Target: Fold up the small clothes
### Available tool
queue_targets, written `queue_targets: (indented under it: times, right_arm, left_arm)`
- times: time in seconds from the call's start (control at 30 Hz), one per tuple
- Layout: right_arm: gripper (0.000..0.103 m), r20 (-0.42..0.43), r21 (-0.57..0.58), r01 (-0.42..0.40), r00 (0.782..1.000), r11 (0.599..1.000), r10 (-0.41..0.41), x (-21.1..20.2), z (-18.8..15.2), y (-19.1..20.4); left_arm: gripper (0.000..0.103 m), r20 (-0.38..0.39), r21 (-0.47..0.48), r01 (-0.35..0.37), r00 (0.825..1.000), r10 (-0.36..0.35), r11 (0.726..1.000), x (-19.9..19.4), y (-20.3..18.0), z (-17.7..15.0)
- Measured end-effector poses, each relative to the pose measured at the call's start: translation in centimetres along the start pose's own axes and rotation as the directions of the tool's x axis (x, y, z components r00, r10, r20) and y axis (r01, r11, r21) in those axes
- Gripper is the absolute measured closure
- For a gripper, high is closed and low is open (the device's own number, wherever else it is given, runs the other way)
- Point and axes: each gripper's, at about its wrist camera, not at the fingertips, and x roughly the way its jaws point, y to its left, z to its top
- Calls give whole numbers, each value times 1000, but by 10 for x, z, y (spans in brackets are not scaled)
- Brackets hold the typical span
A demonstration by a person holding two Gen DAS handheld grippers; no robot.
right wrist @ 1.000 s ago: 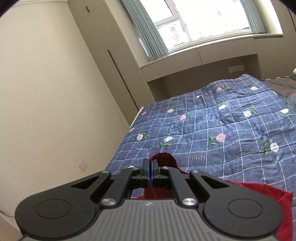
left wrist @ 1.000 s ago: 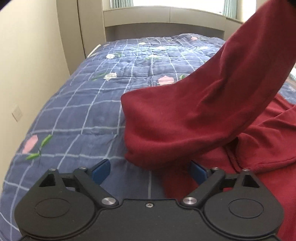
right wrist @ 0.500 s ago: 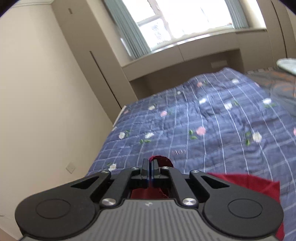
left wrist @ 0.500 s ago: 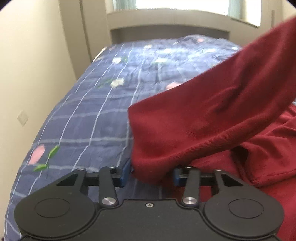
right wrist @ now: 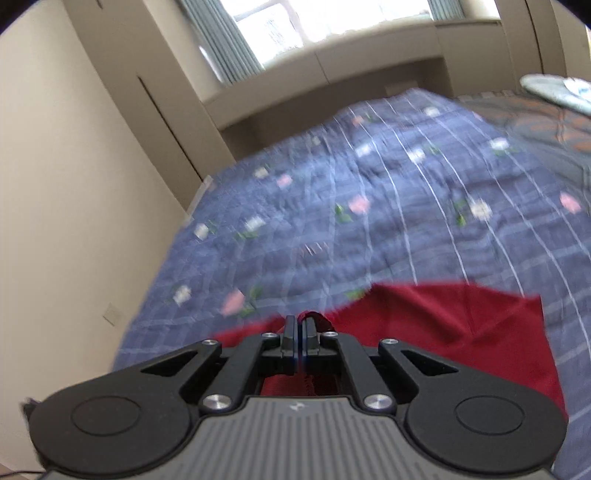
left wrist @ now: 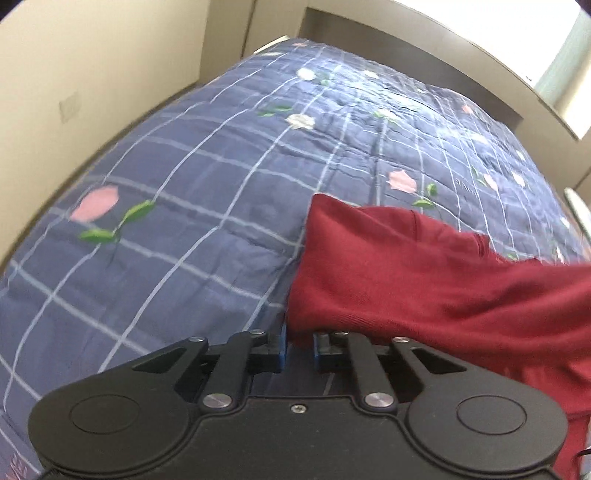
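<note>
Blue checked quilt [left wrist: 207,206] with pink and white flowers, spread across the whole bed. Cream wall [right wrist: 74,206] along the left, a pale socket plate [right wrist: 113,314] low on it. Wardrobe door [right wrist: 147,92] farther along that wall. At the far end, a beige ledge [right wrist: 332,74] under a bright window [right wrist: 332,18], grey-green curtain [right wrist: 221,44] at its left. Far right, a pale pillow [right wrist: 554,88], blurred.

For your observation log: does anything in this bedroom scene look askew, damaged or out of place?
Nothing stands out. The red garment lies rumpled on the blue floral quilt, as expected mid-fold, pinched by the left tool and the right tool. No tears or spills are visible.
</note>
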Motion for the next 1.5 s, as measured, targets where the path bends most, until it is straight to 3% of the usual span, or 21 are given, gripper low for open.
queue_targets:
  times: [0.1,0.4,0.57,0.73,0.8,0.87,0.93,0.97,1.03,1.13,1.17,1.23,1.37,1.5]
  right_arm:
    - [101,-37,-6,50,998,999,-50,14,-20,-12]
    - [100,-73,-59,128,988,990,-132,24,-60,-25]
    - [99,-87,-77,150,984,986,-157,27,-66,-27]
    - [85,-96,-54,175,979,983,-180,30,-67,-34]
    - [58,-101,-39,175,979,984,-179,31,-67,-38]
    - [47,-118,-27,173,978,985,-175,33,-68,-41]
    - [47,-143,-14,170,975,985,-170,37,-71,-44]
    - [47,-153,-11,169,974,986,-169,39,-72,-46]
    - [48,-172,-16,166,971,986,-166,43,-76,-47]
    - [73,-183,-43,167,968,985,-172,45,-81,-46]
    - [90,-185,-57,167,967,984,-175,45,-82,-45]
    - [94,-173,-75,172,968,982,-182,44,-81,-42]
    - [98,-112,-122,171,976,978,-185,35,-76,-31]
    - [98,-141,-156,207,963,966,-230,43,-78,-31]
  left_arm:
    - [93,-12,25,-26,1000,27,999,-1,4,-2]
    - [92,-38,67,-11,999,14,998,-11,11,-6]
    - [79,-37,54,-32,999,34,998,-24,18,-10]
    - [35,23,3,38,999,-38,999,-38,19,-2]
    - [32,48,5,61,997,-61,998,-37,14,5]
    - [29,46,7,73,996,-73,997,-27,9,13]
    - [28,19,-5,75,997,-75,997,-10,6,18]
    - [28,-22,-23,54,998,-54,998,2,5,21]
    - [43,-83,-54,16,996,-20,998,17,3,23]
    - [67,-113,-81,38,993,-47,996,25,3,23]
    - [71,-109,-77,48,992,-56,996,24,1,22]
    - [89,-96,-37,31,995,-34,999,21,-4,21]
    - [93,-22,14,11,1000,-11,1000,8,-12,21]
    - [93,-7,14,-11,1000,11,1000,8,-11,18]
